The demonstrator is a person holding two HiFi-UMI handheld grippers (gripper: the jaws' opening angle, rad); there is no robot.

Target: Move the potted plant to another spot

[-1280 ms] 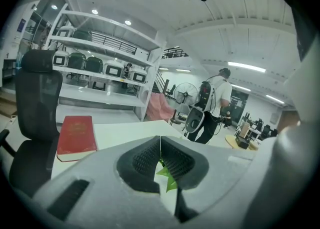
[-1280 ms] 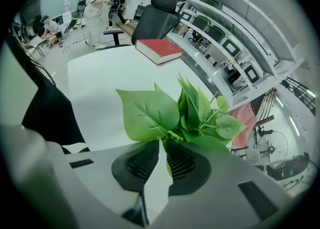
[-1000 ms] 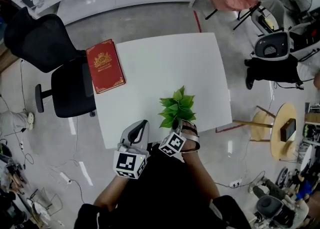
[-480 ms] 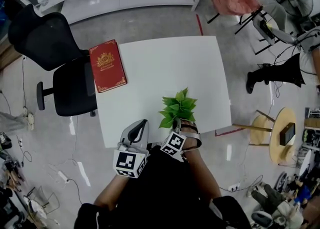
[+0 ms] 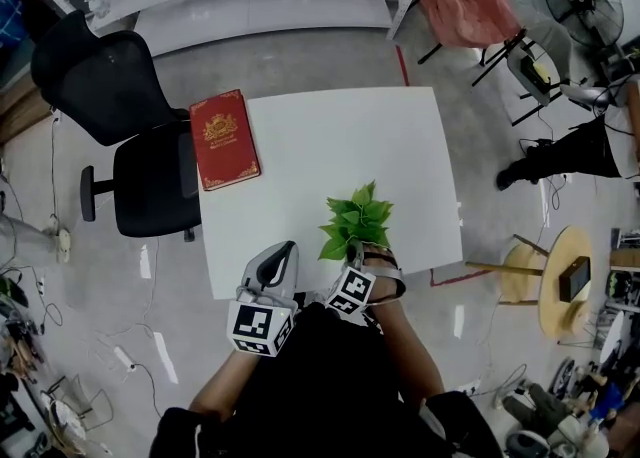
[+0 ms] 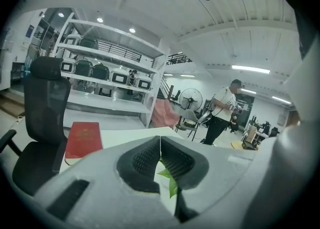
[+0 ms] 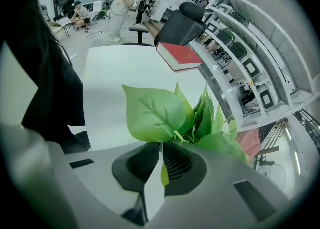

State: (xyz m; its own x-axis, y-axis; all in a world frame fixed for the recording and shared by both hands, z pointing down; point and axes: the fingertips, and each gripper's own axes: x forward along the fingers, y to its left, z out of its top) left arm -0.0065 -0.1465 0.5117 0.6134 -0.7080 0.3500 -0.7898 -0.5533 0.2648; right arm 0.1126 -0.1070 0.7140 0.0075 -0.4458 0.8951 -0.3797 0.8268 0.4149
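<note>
**A:** Where's the potted plant [image 5: 355,218] right now?

**B:** On the tabletop [image 5: 330,136], well apart from the red book [image 5: 225,138], on the person's side of it. The right tool [image 7: 160,148] is clenched on its stems, and the left tool [image 6: 160,142] is closed on nothing.

**A:** I'd lift it straight up, slowly and upright. Those thin stems could slip.

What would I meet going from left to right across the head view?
Black office chair → red book → left claw → potted plant → round wooden side table.
</note>
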